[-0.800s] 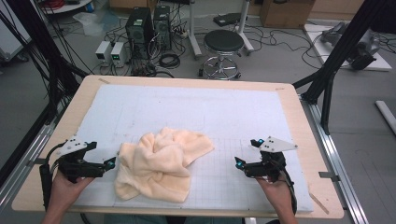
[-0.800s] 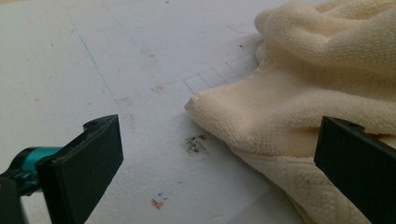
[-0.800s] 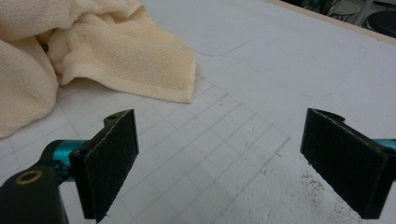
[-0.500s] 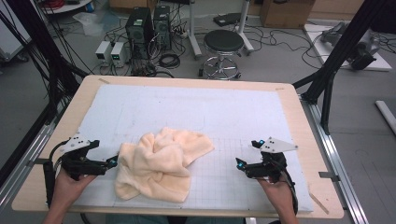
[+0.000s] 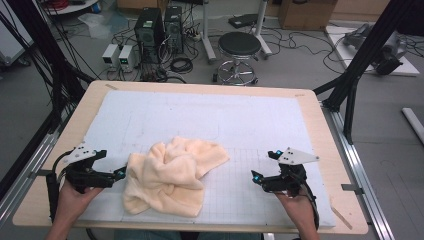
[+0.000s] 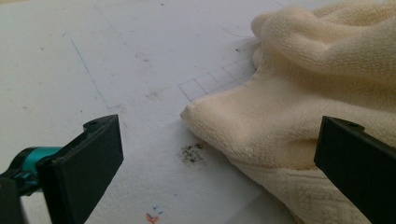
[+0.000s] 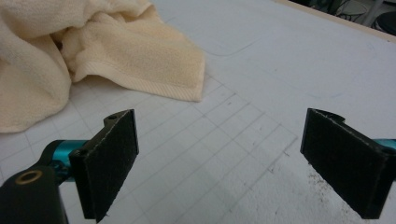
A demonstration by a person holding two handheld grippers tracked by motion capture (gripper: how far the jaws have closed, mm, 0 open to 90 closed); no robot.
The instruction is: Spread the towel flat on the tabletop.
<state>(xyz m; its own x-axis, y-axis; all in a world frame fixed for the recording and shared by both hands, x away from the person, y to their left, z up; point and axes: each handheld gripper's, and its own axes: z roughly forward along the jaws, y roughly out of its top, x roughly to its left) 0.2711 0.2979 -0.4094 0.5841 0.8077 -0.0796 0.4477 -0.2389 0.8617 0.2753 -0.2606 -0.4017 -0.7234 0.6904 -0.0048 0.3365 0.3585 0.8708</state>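
Standing wide apart, the two black jaws of the left gripper [image 6: 217, 163] hold nothing; in the left gripper view a folded edge of the cream towel [image 6: 299, 93] lies on the mat between them and a little ahead, and one jaw stands in front of the cloth, but I cannot tell if it touches it. The right gripper [image 7: 219, 158] has its jaws spread wide too, with only the bare gridded mat between them. In the right gripper view one corner of the towel [image 7: 154, 70] points toward this gripper and lies well ahead of the jaws.

Seen from the high view, the left gripper [image 5: 121, 174] is just beside the left edge of the towel [image 5: 170, 177], with its tips pointing at the cloth. The right gripper [image 5: 256, 177] is near the front right part of the mat, clearly apart from the towel, and also points toward it. Each gripper is held by a hand of the person, the left hand [image 5: 75, 192] and the right hand [image 5: 295, 197], which come in from the bottom edge.

The towel is crumpled in a loose heap on the front middle of the white mat [image 5: 250, 115], between the two grippers and closer to the left one. The mat covers most of the wooden table [image 5: 320, 120]. Behind the table, on the floor, there is a round black stool [image 5: 239, 47].
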